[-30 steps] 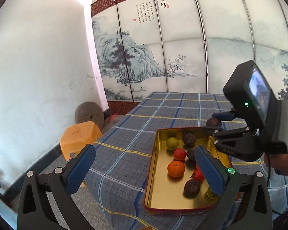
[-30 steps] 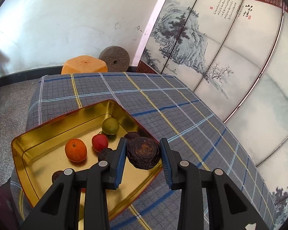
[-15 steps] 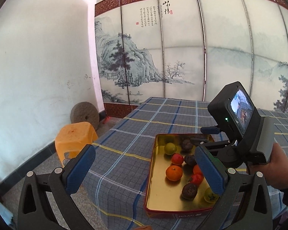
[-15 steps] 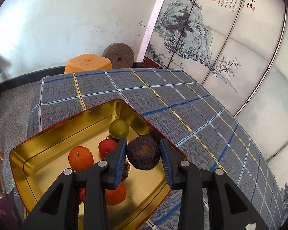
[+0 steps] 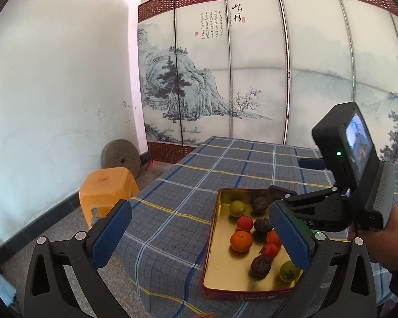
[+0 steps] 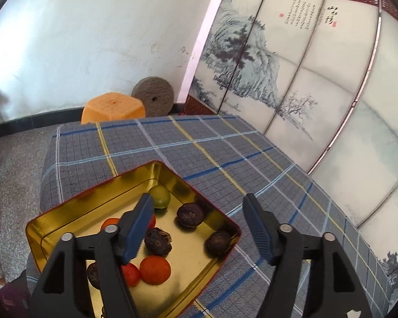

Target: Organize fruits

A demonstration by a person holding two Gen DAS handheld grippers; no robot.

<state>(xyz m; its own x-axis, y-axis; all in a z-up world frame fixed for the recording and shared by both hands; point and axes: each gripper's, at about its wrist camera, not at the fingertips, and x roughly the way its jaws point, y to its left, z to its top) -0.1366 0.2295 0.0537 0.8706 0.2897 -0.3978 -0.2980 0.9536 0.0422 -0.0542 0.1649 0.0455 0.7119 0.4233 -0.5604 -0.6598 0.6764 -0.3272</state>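
A shiny gold metal tin with a red outside (image 5: 211, 241) (image 6: 74, 206) sat on the tabletop with the grey, blue and yellow checked cloth (image 5: 188, 185) (image 6: 199, 145). All the fruit lay inside the tin. In the left wrist view there were nine: three dark wrinkled round fruits (image 5: 260, 265), two red fruits (image 5: 244, 223), two orange tangerines (image 5: 241, 241) and two green fruits (image 5: 237, 208). The right wrist view showed four dark ones, one of them (image 6: 218, 242) near the tin's corner.

The right hand-held gripper (image 6: 199, 228) (image 5: 302, 206) hung over the tin with its two fingers spread wide, gripping nothing. The left hand-held gripper (image 5: 199, 238) was spread wide too, with nothing in it.

One orange plastic stool (image 5: 106, 185) (image 6: 112, 107) and one round grey stone wheel (image 5: 120, 156) (image 6: 152, 96) stood on the floor by the wall.
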